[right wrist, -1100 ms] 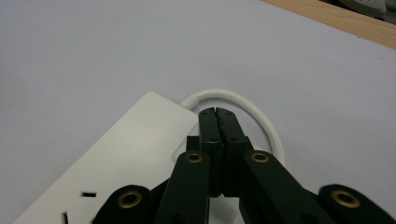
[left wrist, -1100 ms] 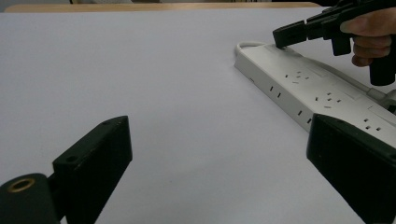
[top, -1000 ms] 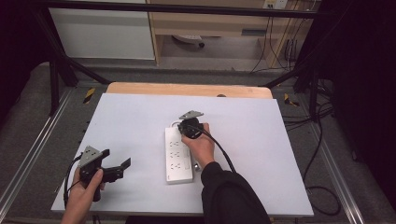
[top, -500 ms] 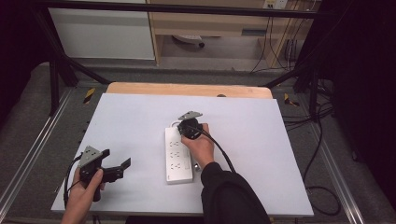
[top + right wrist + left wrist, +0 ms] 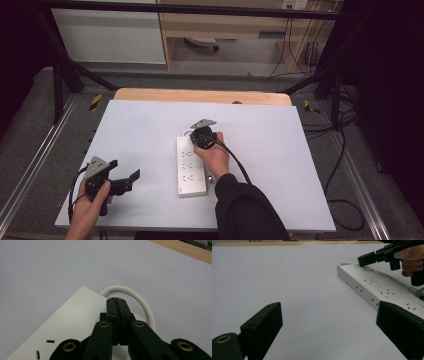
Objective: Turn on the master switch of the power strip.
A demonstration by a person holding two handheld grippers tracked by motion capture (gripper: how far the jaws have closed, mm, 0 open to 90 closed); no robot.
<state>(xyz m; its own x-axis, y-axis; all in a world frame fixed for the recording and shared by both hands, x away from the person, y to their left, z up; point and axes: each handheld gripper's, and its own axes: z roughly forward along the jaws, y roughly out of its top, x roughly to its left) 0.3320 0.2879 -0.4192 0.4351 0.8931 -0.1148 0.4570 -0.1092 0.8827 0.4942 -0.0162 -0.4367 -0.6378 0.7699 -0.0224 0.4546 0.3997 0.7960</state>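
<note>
Here a white power strip lies flat on the white worktop, its length running away from the person, with a white cable looping out of its far end. No container is on the worktop. The right tongs sit over that far end of the strip; in the right gripper view their jaws are pressed together with nothing between them, tips just above the corner where the cable leaves. The right hand grips them from the near side, a dark sleeve trailing back, a black cable running along the wrist. The left tongs are well apart from the strip, to its left and nearer the person, held low by the left hand. Their jaws are spread wide and empty, pointing toward the strip; in the left gripper view the strip's near end lies just behind one jaw.
</note>
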